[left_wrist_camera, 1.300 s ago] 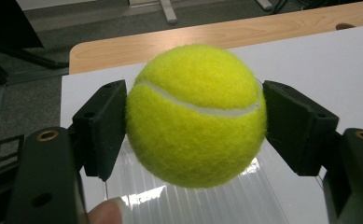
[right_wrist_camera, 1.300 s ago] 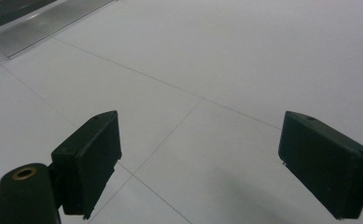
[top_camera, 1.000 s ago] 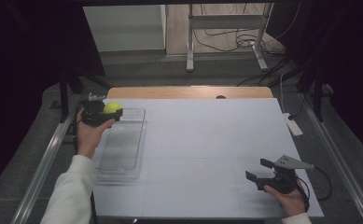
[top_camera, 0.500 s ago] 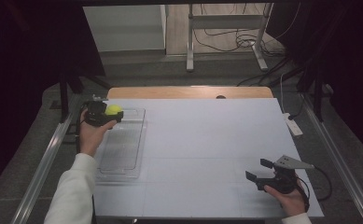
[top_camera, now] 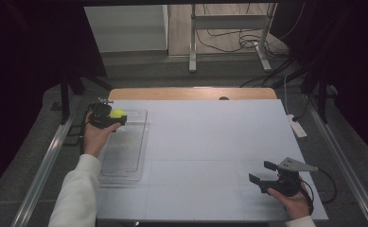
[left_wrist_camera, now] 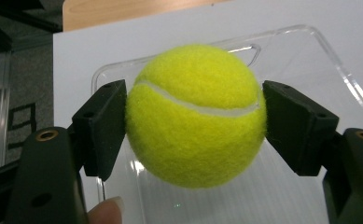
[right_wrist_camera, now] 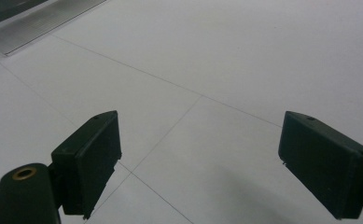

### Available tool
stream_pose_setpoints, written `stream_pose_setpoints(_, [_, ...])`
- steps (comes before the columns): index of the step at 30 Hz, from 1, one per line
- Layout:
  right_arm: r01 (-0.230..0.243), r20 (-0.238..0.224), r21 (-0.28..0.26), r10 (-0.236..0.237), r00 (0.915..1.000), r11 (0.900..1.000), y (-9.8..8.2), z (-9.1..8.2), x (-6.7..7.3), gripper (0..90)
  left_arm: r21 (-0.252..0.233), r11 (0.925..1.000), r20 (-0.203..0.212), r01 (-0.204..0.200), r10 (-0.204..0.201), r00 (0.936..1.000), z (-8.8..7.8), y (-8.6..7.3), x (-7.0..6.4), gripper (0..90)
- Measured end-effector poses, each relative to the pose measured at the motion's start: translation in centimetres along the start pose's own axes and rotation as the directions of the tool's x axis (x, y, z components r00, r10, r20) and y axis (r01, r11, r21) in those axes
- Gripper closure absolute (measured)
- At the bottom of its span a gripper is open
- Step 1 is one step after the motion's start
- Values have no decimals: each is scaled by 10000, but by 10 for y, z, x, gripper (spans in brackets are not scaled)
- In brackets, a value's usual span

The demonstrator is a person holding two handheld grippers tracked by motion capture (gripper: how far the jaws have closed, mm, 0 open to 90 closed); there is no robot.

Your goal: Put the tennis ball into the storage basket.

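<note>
The biggest thing under me is the white table (top_camera: 210, 142), bare across the middle with faint seam lines running over it, and a wooden edge (top_camera: 191, 93) showing at the far side. Past that there's a metal stand (top_camera: 229, 28) on the floor with cables around it, well away from either tool. A small white plug strip (top_camera: 297, 126) sits at the table's right rim, up ahead of my right gripper (top_camera: 262, 172), not in its way.

Next down in size: the clear plastic tray (top_camera: 125, 151) along the left side of the table. My left gripper (top_camera: 110, 117) hangs right over its far end, and from the left gripper view I can see the tray (left_wrist_camera: 305, 42) rim curving behind the jaws.

The tennis ball (left_wrist_camera: 195, 114) is clamped between my left jaws, pads pressed into the felt on both sides, held above the tray and not resting in it. My fingertip (left_wrist_camera: 107, 210) pokes in just below.

My right gripper (right_wrist_camera: 200, 163) has its jaws spread wide with nothing between them, just bare table underneath.
</note>
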State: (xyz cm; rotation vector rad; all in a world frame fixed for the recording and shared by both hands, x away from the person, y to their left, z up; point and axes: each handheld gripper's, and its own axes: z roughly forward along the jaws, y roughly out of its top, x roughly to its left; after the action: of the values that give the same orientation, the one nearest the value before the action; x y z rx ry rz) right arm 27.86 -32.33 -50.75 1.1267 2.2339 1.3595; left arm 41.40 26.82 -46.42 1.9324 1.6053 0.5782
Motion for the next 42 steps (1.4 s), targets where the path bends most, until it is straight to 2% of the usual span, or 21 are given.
stream_pose_setpoints(18, [-5,7,-2,5,10000,10000,0,0,0,131,785,9969,200,-53,38,9998,17,-8,1,261])
stream_pose_setpoints(42, [-21,51,13,21,10000,10000,0,1,0,133,1295,9914,314,-180,140,9994,27,-14,0,256])
